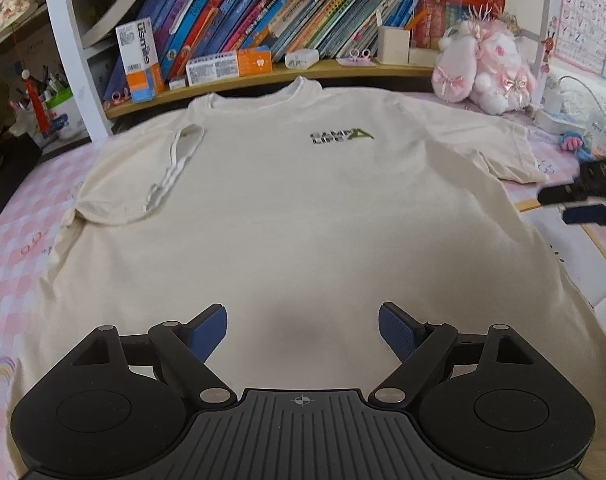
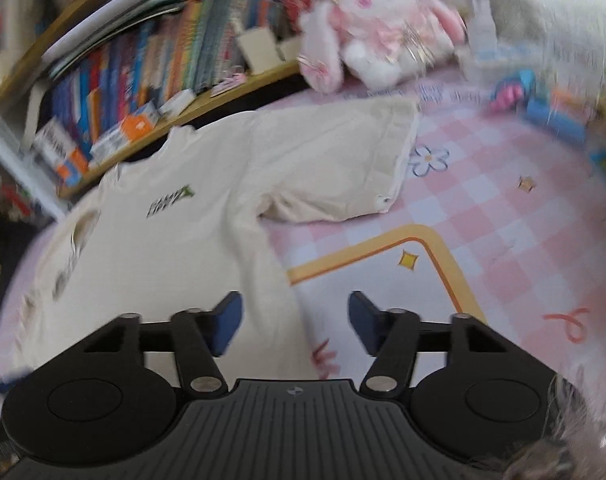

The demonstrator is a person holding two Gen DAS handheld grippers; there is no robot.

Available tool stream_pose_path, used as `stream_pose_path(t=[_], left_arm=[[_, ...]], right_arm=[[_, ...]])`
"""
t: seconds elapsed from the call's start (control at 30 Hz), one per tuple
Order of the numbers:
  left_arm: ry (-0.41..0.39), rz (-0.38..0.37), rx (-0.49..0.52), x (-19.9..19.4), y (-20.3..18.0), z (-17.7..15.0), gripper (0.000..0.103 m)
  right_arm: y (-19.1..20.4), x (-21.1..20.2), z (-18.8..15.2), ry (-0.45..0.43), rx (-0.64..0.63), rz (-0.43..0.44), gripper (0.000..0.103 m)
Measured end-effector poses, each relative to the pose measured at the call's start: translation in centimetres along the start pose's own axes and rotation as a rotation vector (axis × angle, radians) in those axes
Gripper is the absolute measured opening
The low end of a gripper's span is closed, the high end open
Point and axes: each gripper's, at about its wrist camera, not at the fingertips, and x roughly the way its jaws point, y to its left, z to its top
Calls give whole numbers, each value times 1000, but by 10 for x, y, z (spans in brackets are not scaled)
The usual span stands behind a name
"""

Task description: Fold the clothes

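With both tongs — left tongs (image 1: 303, 330) and right tongs (image 2: 295, 322) — spread wide and empty above the cream cotton T-shirt (image 1: 295, 216) laid flat, chest print up, on the pink checked bed sheet (image 2: 503, 216), only one fabric layer may be pinched — and the left sleeve, seen turned in over the chest, dragged askew.

Each of the tongs, left (image 1: 302, 330) and right (image 2: 295, 324), is matte black: a ribbed central plate with a small crosshair mark, two round discs, silver pivot screws, angular link arms and blue textured pads (image 1: 397, 332).
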Motion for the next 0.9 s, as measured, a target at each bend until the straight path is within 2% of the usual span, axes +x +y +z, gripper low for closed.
stream_pose_path(t=[0.13,0.33,0.43,0.57,0.6,0.73,0.9], left_arm=[[46,17,-15,2,-6,-5,86],[75,42,-29,4,-5,-13,86],[77,52,-49,8,0,-16,86],[82,36,-81,9,11,-18,86],[81,32,-87,9,14,-19,85],[79,17,-110,8,25,-21,86],[77,-3,-138,6,39,-23,86]], right_arm=[[-27,18,19,12,188,54,52],[-67,46,48,31,470,135,49],[-84,57,60,34,594,164,42],[-90,61,65,25,653,118,24],[-87,62,67,25,637,91,17],[-72,63,79,6,534,-33,10],[-4,71,111,-87,134,-156,8]])
